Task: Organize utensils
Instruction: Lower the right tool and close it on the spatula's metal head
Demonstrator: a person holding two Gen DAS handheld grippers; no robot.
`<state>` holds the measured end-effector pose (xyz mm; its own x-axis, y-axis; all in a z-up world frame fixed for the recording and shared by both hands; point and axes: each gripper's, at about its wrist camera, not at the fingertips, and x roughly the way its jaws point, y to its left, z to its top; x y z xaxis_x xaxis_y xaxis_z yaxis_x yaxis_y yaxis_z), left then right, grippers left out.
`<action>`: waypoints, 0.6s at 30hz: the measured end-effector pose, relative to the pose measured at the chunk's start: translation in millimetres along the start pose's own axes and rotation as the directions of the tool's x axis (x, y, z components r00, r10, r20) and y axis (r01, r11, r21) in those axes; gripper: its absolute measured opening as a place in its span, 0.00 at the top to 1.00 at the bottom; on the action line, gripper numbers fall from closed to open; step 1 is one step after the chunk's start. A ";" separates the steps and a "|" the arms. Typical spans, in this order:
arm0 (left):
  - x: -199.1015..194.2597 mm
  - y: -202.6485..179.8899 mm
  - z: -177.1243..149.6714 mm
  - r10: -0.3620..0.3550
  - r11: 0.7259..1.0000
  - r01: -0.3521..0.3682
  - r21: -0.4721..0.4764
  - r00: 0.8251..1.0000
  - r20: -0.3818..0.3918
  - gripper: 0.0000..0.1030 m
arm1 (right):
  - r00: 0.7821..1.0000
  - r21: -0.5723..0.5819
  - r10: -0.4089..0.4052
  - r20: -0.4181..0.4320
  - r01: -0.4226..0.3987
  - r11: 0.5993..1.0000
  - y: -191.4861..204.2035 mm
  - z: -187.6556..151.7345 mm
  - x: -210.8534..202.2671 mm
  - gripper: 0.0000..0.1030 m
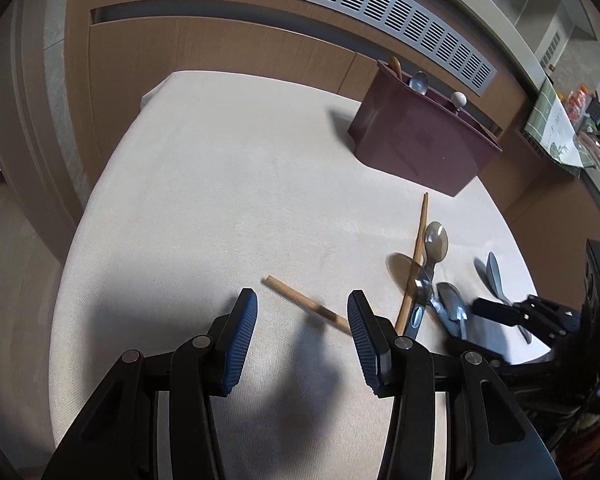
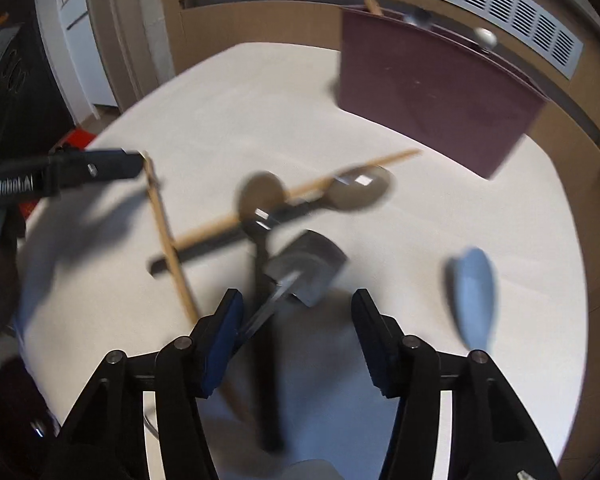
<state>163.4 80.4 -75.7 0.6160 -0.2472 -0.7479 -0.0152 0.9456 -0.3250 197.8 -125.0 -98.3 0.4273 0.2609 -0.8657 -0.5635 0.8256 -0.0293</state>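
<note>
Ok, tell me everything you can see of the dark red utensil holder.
The utensil holder is a dark red, plastic-looking box with an open top, standing upright on the cloth-covered table at its far edge, near the wooden wall panel. A wooden handle, a metal spoon and a white knob poke out. Nothing on the table touches it; neither gripper is near.

Chopsticks (image 1: 414,264) and spoons (image 1: 436,240) are lying crossed near the counter's (image 1: 220,200) right edge; maroon caddy (image 1: 420,140) standing behind, holding three utensils.
</note>
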 end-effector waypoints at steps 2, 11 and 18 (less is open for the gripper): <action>-0.6 0.0 0.5 0.000 1.000 0.000 -0.002 1.000 0.003 0.53 | 1.000 0.033 -0.007 -0.012 0.007 0.999 -13.7 -0.9 -1.9 0.52; -8.1 3.5 3.3 0.014 1.000 -0.014 -0.005 1.000 0.023 0.53 | 0.991 0.335 0.118 0.060 -0.131 0.933 -63.1 -7.0 -9.5 0.58; -5.0 -4.8 2.6 0.014 1.000 -0.014 0.016 1.000 0.008 0.53 | 0.998 0.332 0.038 0.045 -0.051 0.942 -46.6 5.4 0.8 0.60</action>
<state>162.5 77.6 -68.9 0.6224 -0.2323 -0.7475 -0.0110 0.9523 -0.3051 228.2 -160.6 -95.0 0.4370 0.3149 -0.8425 -0.3177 0.9304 0.1829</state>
